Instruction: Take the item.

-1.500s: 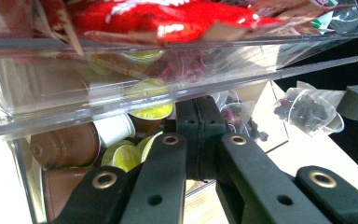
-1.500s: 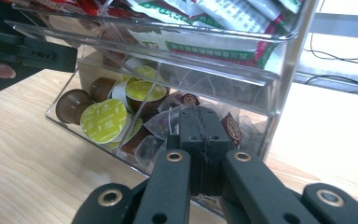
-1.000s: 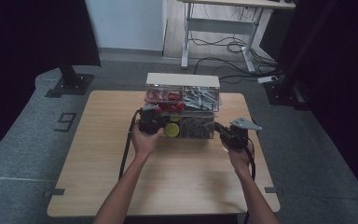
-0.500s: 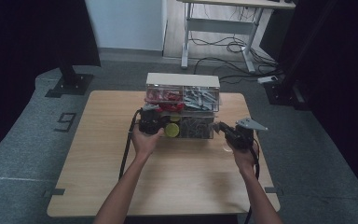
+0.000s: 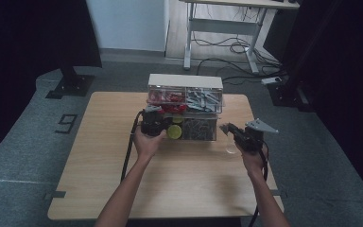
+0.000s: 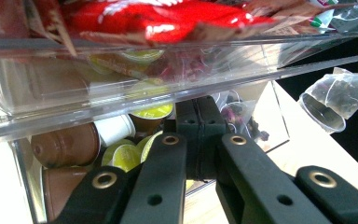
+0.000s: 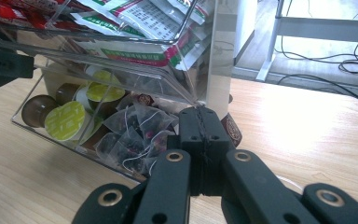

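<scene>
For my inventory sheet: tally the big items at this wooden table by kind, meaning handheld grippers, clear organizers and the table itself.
Handheld grippers: 2 (left gripper, right gripper)
Clear organizer: 1
Wooden table: 1
Total: 4

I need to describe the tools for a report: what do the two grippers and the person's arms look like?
Both grippers, left gripper and right gripper, are black, with black jaws on arms with brass-ringed holes. A black cable trails from each. The right carries a grey three-cornered plate. The forearms are bare, no sleeves.
</scene>
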`<state>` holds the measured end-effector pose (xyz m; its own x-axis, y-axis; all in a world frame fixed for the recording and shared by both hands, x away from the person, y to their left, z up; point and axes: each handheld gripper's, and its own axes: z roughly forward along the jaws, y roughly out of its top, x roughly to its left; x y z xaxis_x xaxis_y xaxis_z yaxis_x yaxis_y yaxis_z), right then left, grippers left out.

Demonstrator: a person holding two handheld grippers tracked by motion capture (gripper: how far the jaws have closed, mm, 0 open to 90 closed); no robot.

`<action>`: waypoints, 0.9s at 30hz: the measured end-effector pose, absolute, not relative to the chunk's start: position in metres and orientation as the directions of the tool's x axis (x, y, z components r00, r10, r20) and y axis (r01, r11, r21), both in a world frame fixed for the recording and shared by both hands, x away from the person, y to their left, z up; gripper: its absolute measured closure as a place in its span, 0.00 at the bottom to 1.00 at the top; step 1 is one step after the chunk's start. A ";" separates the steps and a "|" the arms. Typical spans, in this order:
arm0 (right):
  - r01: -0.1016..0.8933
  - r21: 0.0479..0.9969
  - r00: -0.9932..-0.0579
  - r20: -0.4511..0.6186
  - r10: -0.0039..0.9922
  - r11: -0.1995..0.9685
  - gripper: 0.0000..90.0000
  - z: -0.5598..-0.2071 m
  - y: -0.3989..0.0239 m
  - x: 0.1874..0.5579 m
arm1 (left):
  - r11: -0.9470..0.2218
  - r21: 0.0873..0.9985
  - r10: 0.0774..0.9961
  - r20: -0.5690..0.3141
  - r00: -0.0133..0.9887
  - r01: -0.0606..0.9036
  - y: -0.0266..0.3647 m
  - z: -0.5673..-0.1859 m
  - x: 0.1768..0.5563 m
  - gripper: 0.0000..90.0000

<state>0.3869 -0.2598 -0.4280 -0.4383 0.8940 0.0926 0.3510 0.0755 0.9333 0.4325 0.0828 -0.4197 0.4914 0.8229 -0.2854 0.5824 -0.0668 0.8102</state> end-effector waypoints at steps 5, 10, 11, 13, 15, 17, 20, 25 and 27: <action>0.351 0.934 -0.432 0.093 0.897 0.072 0.99 -0.428 -0.264 0.387 | -0.070 0.810 0.823 -0.283 0.493 0.582 0.082 -0.420 0.433 1.00; 0.350 0.934 -0.422 0.098 0.901 0.063 0.99 -0.427 -0.269 0.386 | -0.067 0.810 0.822 -0.286 0.492 0.582 0.083 -0.420 0.432 1.00; 0.351 0.934 -0.420 0.099 0.902 0.061 0.99 -0.427 -0.271 0.386 | -0.067 0.810 0.822 -0.286 0.492 0.582 0.083 -0.420 0.432 1.00; 0.351 0.935 -0.416 0.100 0.904 0.058 0.99 -0.427 -0.273 0.385 | -0.067 0.810 0.822 -0.285 0.492 0.582 0.082 -0.420 0.432 1.00; 0.350 0.935 -0.413 0.101 0.905 0.055 0.99 -0.427 -0.275 0.385 | -0.068 0.810 0.823 -0.284 0.493 0.582 0.082 -0.420 0.432 1.00; 0.350 0.935 -0.409 0.102 0.907 0.052 0.99 -0.427 -0.277 0.384 | -0.068 0.811 0.823 -0.284 0.492 0.581 0.082 -0.420 0.432 1.00; 0.350 0.935 -0.404 0.102 0.909 0.051 0.99 -0.427 -0.280 0.384 | -0.068 0.810 0.823 -0.284 0.492 0.582 0.082 -0.420 0.432 1.00; 0.351 0.935 -0.396 0.103 0.913 0.047 0.99 -0.427 -0.284 0.383 | -0.069 0.810 0.823 -0.284 0.492 0.582 0.082 -0.420 0.432 1.00; 0.352 0.935 -0.391 0.102 0.915 0.046 0.99 -0.427 -0.286 0.383 | -0.069 0.810 0.823 -0.284 0.491 0.583 0.083 -0.420 0.432 1.00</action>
